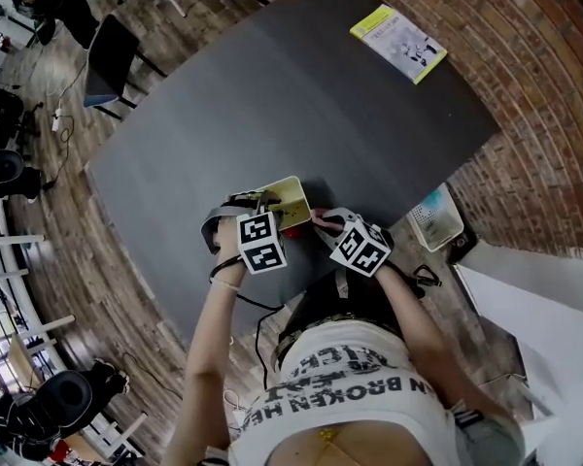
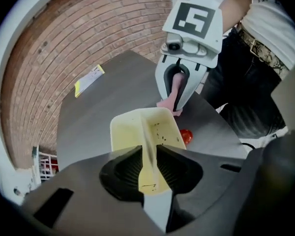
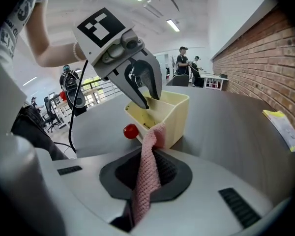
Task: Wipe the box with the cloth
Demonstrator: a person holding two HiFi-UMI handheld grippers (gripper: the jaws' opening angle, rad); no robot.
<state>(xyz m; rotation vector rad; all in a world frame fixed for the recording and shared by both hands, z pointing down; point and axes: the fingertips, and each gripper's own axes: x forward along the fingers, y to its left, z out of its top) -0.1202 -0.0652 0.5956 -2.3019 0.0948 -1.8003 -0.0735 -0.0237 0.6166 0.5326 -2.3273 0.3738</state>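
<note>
The pale yellow plastic box (image 2: pixel 128 132) stands open side up on the dark grey table (image 1: pixel 301 95), close to the edge nearest the person; a small red round thing (image 3: pixel 131 131), perhaps a ball or a cap (too small to tell), lies on the table just beside it. The left gripper (image 2: pixel 148 163) comes down steeply onto the box and is clenched on one of its upright walls, one ribbed pad inside and one outside; that grip looks meant to pin the light box so it will not slide or tip when rubbed. The right gripper (image 3: pixel 146 173) is closed on a pink knitted cloth (image 3: pixel 148 156), which runs out from between the jaws as a narrow strip; its free end touches the outer wall of the box near a corner, on the side away from the left gripper. The two grippers thus face each other across the box, the holder on one wall and the wiper on the other, so neither blocks the other's reach.

The wiping seems to be in hand on the outside, with the inside, where dark specks show on the floor, probably not yet cleaned. The strip of cloth is slim, so each pass should cover little, and several passes seem likely; a hard push against the free wall could twist the box in the left jaws. A yellow-edged booklet (image 1: pixel 398 42) lies well apart at the far corner of the table, clear of the work.
</note>
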